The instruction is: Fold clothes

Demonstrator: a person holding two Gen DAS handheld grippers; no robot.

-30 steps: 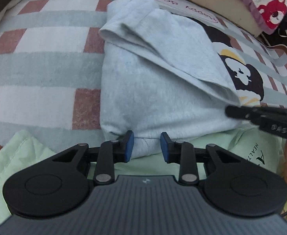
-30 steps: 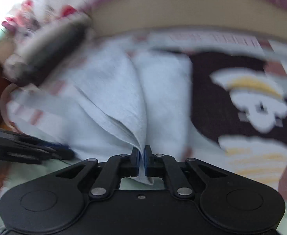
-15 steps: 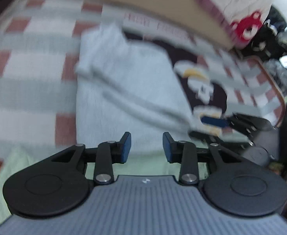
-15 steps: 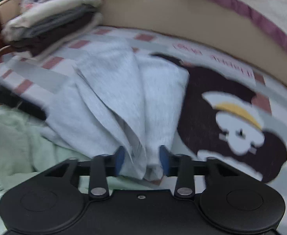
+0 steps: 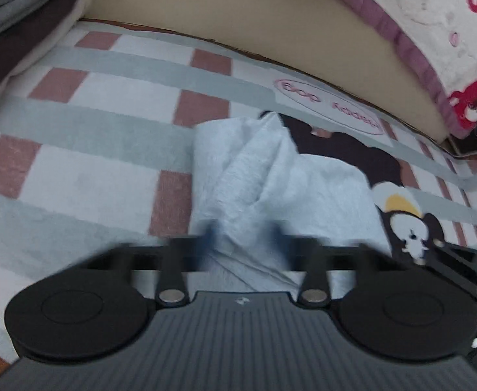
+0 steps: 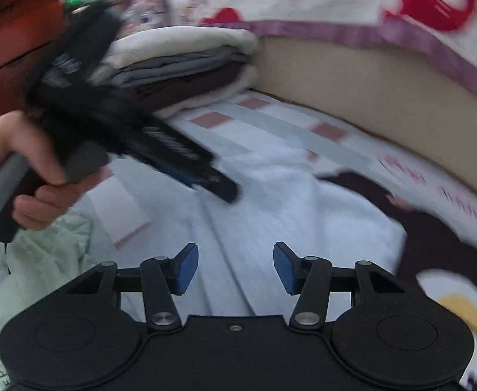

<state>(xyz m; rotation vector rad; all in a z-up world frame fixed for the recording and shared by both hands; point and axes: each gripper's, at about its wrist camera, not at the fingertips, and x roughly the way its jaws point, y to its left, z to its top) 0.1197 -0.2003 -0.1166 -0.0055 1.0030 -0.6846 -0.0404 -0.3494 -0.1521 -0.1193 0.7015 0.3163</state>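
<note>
One pale blue garment lies mid-frame on the checked mat, long axis running up-frame, bunched ridge straight ahead of the left gripper, which is nearer; its blurred jaws stand apart, straddling cloth. Right gripper, apart and empty, hovers over it. Only the right view shows the folded stack, upper left.

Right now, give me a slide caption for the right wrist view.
Open right gripper above the light blue garment on the checked blanket, with the left gripper alongside.
</note>
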